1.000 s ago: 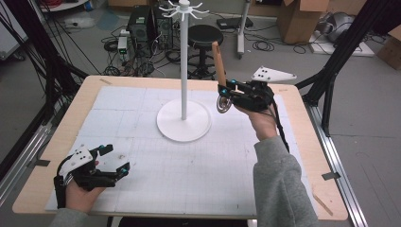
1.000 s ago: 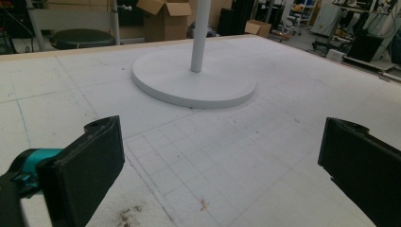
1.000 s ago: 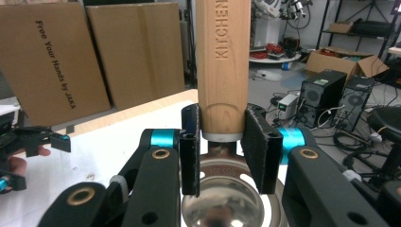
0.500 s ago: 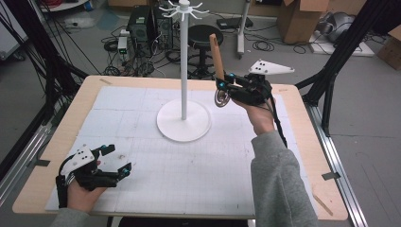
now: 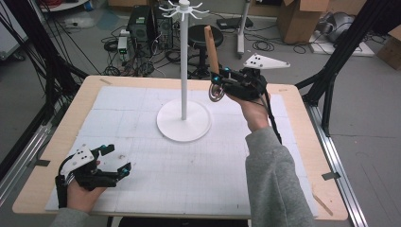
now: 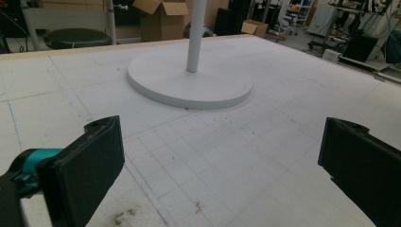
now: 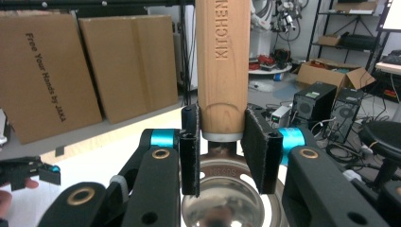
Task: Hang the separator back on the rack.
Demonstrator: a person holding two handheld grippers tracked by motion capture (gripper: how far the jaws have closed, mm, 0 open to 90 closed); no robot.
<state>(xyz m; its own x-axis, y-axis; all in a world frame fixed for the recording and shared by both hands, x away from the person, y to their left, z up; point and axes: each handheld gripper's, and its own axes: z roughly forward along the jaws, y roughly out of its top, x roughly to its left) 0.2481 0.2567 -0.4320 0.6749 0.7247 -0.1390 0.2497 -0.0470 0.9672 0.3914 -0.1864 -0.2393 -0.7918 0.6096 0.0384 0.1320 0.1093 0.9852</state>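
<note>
A utensil with a wooden handle (image 5: 211, 47) and a round metal bowl (image 5: 216, 93) is held upright above the table's far right part. My right gripper (image 5: 218, 79) is shut on the handle's lower end (image 7: 222, 113), with the bowl (image 7: 227, 203) hanging below the pads (image 7: 257, 151). It sits just right of the white stand's pole (image 5: 183, 66), whose hooks (image 5: 183, 8) fan out at the top above a round base (image 5: 183, 125). My left gripper (image 5: 117, 159) rests open near the front left corner with nothing between its jaws (image 6: 222, 175). The stand's base (image 6: 189, 85) lies ahead of it.
A white gridded mat (image 5: 189, 165) covers the wooden table (image 5: 302, 142). Beyond the far edge are a black stool (image 5: 204, 35), computer cases (image 5: 144, 26), cables and cardboard boxes (image 5: 302, 19). Black frame posts (image 5: 340, 61) stand at both sides.
My right gripper has carried the utensil a little up and to the left, closer to the stand's pole. The left gripper has stayed where it was.
</note>
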